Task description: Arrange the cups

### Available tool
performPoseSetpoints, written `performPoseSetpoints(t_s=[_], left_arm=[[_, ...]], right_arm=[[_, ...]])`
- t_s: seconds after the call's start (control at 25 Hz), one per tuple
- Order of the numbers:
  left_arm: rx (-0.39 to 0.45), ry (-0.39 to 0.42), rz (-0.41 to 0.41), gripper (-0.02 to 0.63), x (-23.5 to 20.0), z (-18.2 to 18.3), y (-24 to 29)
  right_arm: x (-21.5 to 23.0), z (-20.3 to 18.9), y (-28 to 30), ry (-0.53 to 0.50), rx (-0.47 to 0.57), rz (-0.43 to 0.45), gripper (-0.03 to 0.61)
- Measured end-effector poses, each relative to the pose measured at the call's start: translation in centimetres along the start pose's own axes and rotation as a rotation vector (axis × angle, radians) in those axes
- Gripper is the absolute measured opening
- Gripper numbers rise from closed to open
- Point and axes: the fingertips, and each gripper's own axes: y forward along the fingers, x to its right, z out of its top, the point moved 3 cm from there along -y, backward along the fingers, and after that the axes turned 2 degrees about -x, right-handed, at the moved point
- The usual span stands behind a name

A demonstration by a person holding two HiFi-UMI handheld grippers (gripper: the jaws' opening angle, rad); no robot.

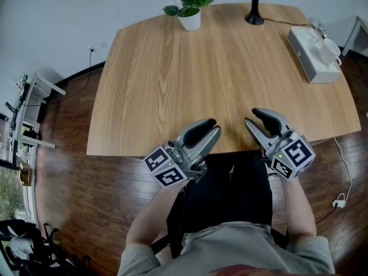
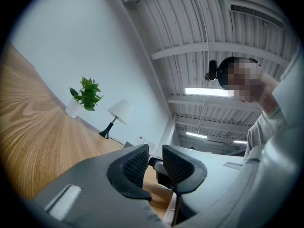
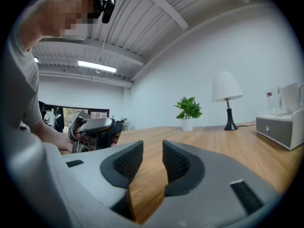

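Both grippers hover side by side over the near edge of the wooden table [image 1: 190, 79]. My left gripper [image 1: 214, 127] has its jaws a little apart with nothing between them; in its own view [image 2: 155, 158] the gap shows only the right gripper beyond. My right gripper [image 1: 250, 117] is likewise open and empty, pointing level across the table [image 3: 153, 158]. The cups stand far off at the back right: a white cup [image 1: 332, 49] and a clear glass [image 1: 315, 37] on a white box [image 1: 307, 65]. From the right gripper view the cups [image 3: 289, 98] show on that box [image 3: 280, 127].
A potted plant [image 1: 188, 7] and a black lamp base [image 1: 254, 13] stand at the table's far edge, with a cable running from the lamp toward the box. The person's lap sits at the near edge. A metal rack [image 1: 26, 119] stands on the floor at left.
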Motion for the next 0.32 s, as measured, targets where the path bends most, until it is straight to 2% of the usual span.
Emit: performPoseSetpoints(t_s=[0.32], left_arm=[[-0.002, 0.004, -0.001, 0.089, -0.02, 0.02, 0.04]], right_arm=[[-0.05, -0.01, 0.05, -0.005, -0.002, 0.002, 0.143]])
